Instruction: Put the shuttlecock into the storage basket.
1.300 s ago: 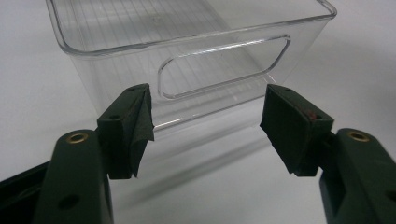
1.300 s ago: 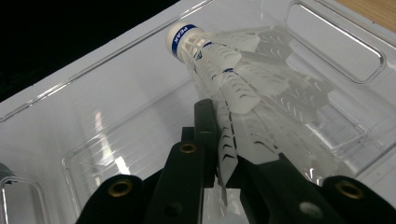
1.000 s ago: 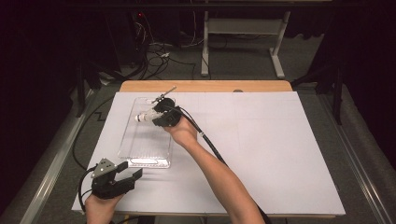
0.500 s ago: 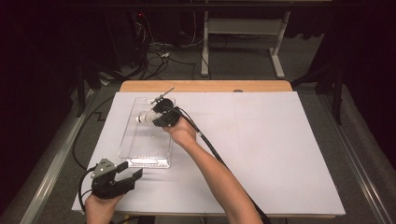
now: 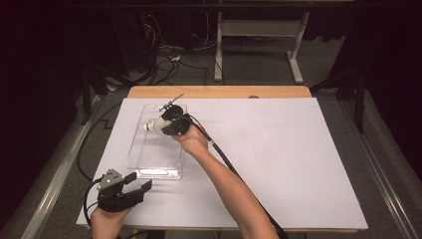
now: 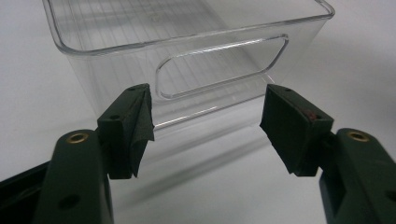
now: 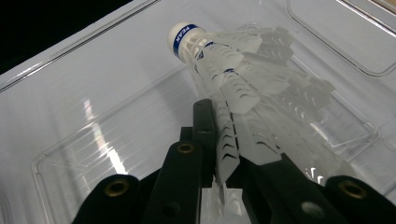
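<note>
Over the white-covered bench [image 5: 278, 164], seen from the high view, the right hand-held gripper [image 5: 166, 124] holds a white plastic shuttlecock [image 5: 153, 124] above the far end of a clear rectangular plastic bin [image 5: 149, 162]. At the near left, the left hand-held gripper [image 5: 137, 186] rests just short of the bin's near end.

From the left hand-held gripper [image 6: 205, 126] view, the jaws stand wide apart with nothing between them, facing the bin's [image 6: 187, 56] handle cut-out.

From the right hand-held gripper [image 7: 224, 140] view, the jaws are clamped on the shuttlecock's [image 7: 224, 60] skirt, its blue-banded cork pointing away over the bin [image 7: 93, 130] floor.
</note>
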`<state>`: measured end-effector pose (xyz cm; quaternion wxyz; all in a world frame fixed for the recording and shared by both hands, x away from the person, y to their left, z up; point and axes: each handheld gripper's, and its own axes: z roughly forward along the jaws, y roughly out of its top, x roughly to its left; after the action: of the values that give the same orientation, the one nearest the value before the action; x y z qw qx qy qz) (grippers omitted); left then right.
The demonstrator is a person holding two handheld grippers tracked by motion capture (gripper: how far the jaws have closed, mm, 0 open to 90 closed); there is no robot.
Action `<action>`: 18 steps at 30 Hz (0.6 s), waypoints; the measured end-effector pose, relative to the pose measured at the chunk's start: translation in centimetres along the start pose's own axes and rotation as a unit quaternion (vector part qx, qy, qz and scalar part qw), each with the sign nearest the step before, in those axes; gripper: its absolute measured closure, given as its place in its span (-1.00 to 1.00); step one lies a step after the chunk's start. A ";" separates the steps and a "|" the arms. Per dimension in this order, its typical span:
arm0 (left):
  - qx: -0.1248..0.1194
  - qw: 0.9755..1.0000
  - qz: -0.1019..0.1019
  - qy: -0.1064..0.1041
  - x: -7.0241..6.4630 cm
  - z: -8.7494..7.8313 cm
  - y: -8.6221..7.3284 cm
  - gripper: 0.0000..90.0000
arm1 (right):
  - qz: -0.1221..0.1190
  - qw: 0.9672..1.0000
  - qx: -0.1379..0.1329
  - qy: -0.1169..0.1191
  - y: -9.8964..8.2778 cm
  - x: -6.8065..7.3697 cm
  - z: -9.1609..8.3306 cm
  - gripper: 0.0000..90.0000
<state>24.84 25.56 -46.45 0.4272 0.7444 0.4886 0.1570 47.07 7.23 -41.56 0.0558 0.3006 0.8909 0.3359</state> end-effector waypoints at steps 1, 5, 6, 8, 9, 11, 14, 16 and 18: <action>0.000 1.000 0.000 0.000 0.0 0.0 0.0 -0.23 | 0.000 1.000 0.000 0.000 0.0 0.0 0.0 0.94; 0.000 1.000 0.001 -0.001 0.0 0.0 0.0 -0.23 | -0.004 1.000 0.001 -0.001 0.1 0.0 0.1 0.93; 0.000 1.000 0.000 -0.001 0.0 0.0 0.0 -0.23 | -0.006 1.000 0.001 -0.001 0.1 0.0 0.1 0.92; 0.000 1.000 0.000 -0.001 0.0 0.0 0.0 -0.23 | -0.006 1.000 0.004 0.000 0.1 0.0 0.2 0.89; 0.000 1.000 0.000 -0.001 0.0 0.0 0.0 -0.23 | -0.007 1.000 0.005 -0.001 0.2 0.0 0.2 0.85; 0.000 1.000 0.000 -0.001 0.0 0.0 0.0 -0.23 | -0.009 1.000 0.009 -0.001 0.2 0.1 0.3 0.73; 0.000 1.000 0.000 -0.001 0.0 0.0 0.0 -0.23 | -0.020 1.000 0.009 -0.011 0.3 0.3 0.4 0.54; 0.000 1.000 -0.001 -0.001 0.1 0.0 0.0 -0.23 | -0.022 1.000 0.011 -0.018 0.3 0.5 0.4 0.52; 0.000 1.000 -0.001 -0.001 0.1 0.0 0.0 -0.23 | -0.023 1.000 0.012 -0.014 0.2 0.4 0.4 0.50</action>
<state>24.85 25.63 -46.47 0.4277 0.7443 0.4886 0.1560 46.99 7.81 -41.66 0.0725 0.2856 0.9006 0.3195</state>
